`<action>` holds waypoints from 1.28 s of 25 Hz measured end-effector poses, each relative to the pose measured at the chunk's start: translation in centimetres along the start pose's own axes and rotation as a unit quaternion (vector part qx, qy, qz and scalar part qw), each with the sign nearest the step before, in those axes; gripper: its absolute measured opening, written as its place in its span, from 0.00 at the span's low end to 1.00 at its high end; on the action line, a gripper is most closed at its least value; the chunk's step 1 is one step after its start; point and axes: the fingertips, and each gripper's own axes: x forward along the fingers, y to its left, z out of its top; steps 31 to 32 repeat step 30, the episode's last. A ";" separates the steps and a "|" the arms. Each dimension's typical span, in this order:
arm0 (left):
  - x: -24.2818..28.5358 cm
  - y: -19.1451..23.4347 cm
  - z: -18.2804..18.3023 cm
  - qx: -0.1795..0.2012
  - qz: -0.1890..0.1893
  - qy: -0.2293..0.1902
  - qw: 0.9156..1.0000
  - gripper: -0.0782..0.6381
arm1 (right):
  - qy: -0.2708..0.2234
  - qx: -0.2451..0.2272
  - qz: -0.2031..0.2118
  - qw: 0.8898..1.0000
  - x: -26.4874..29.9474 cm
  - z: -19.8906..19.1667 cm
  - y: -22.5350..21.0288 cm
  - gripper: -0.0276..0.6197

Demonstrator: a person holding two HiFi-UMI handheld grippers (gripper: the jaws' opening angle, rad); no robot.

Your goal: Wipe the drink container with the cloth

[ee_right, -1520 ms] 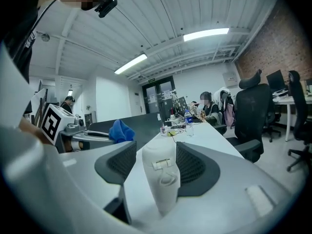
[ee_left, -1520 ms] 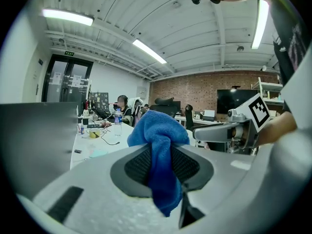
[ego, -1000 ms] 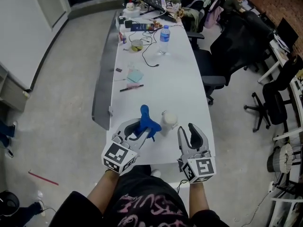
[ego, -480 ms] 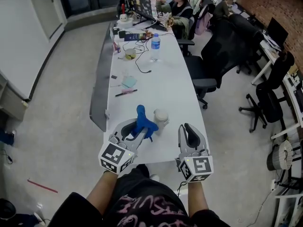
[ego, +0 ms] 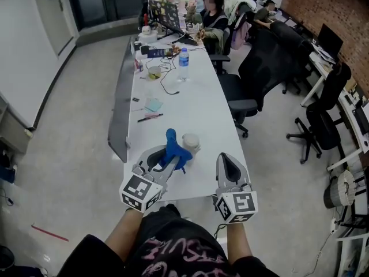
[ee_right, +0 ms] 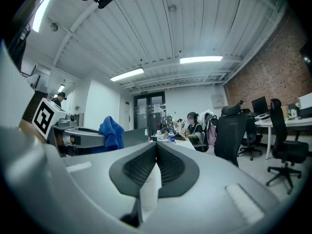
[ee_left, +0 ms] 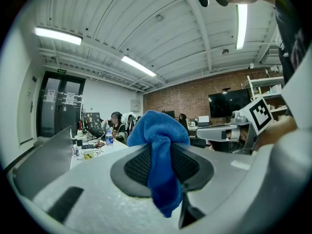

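A pale drink cup point(ego: 191, 141) stands on the white table point(ego: 202, 111) near its front end. My left gripper point(ego: 164, 159) is shut on a blue cloth point(ego: 173, 147), which sticks up from the jaws just left of the cup. In the left gripper view the cloth point(ee_left: 158, 130) hangs over the closed pads of the left gripper point(ee_left: 163, 152). My right gripper point(ego: 226, 157) hovers right of the cup, apart from it. Its jaws have just been closing and are now shut with nothing between them, as the right gripper view also shows point(ee_right: 157, 147).
Farther along the table lie a pen point(ego: 149, 118), a paper pad point(ego: 153, 104), cables and a water bottle point(ego: 183, 56). Black office chairs point(ego: 256, 68) crowd the right side. People sit at the far end. Bare floor lies to the left.
The right gripper's jaws have gone from open to shut. Both grippers have lifted and drawn back a little from the cup, the left still holding the cloth.
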 end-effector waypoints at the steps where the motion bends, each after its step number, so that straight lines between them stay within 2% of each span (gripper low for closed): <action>1: -0.1 -0.1 0.1 0.002 0.000 0.000 1.000 0.25 | -0.001 0.001 0.000 1.000 -0.1 0.0 0.0 0.03; 25: -0.5 0.3 0.0 0.010 0.032 -0.005 0.999 0.25 | 0.005 -0.003 0.001 1.000 -0.3 -0.8 -0.5 0.03; 32: -0.2 0.8 -0.1 0.007 0.030 -0.007 1.000 0.25 | 0.003 -0.003 -0.003 1.000 0.1 -0.9 -0.5 0.03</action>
